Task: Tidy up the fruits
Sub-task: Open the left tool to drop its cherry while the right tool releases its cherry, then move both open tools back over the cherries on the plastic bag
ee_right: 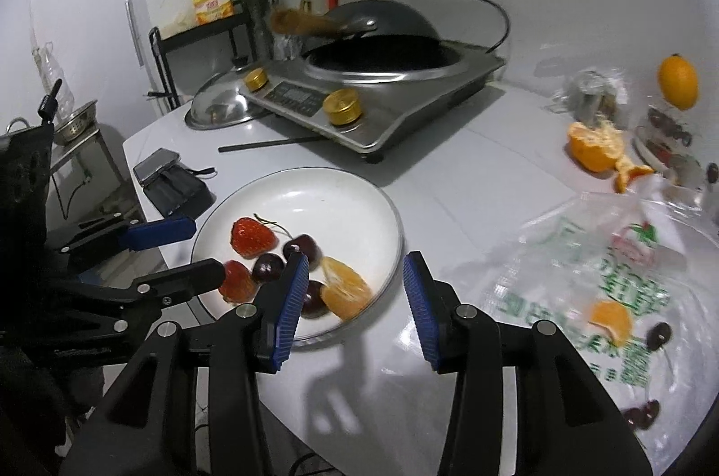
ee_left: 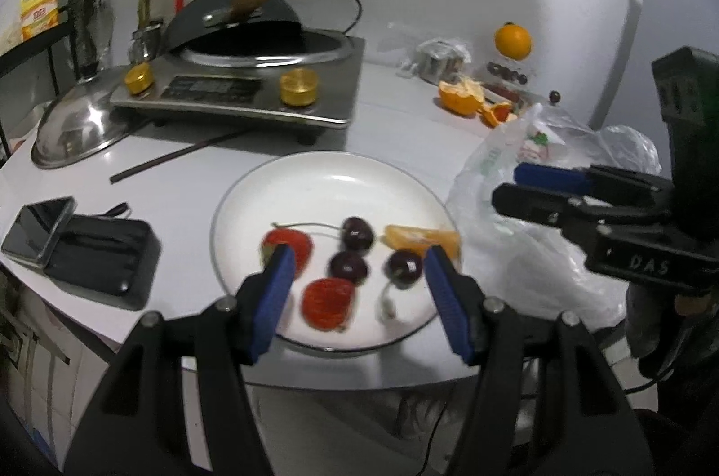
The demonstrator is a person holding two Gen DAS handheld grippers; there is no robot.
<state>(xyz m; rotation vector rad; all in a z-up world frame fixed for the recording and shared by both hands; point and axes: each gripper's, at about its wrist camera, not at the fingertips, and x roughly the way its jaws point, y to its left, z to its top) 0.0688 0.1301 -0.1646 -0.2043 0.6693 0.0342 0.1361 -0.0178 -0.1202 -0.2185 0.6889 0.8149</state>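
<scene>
Left hand-held gripper (ee_left: 359, 271): released, nothing between its pads, hovering over the near rim of the plate (ee_left: 314, 179).
Right hand-held gripper (ee_right: 355, 273): released, empty; body marked "DAS".
Plate contents: two strawberries (ee_left: 326, 303), three cherries (ee_left: 357, 233), one orange segment (ee_left: 420, 238).
Plastic bag (ee_right: 584, 278): right of plate, green print unreadable; holds an orange piece (ee_right: 611, 318) and a cherry.
Far surface (ee_left: 395, 125): peeled orange (ee_left: 460, 96), whole orange (ee_left: 512, 40), cooker (ee_left: 242, 80).
Yellow bottle (ee_left: 39, 11): label unreadable.

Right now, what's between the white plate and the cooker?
Just one dark chopstick on bare counter, between the white plate and the cooker; the right wrist view shows it.
</scene>
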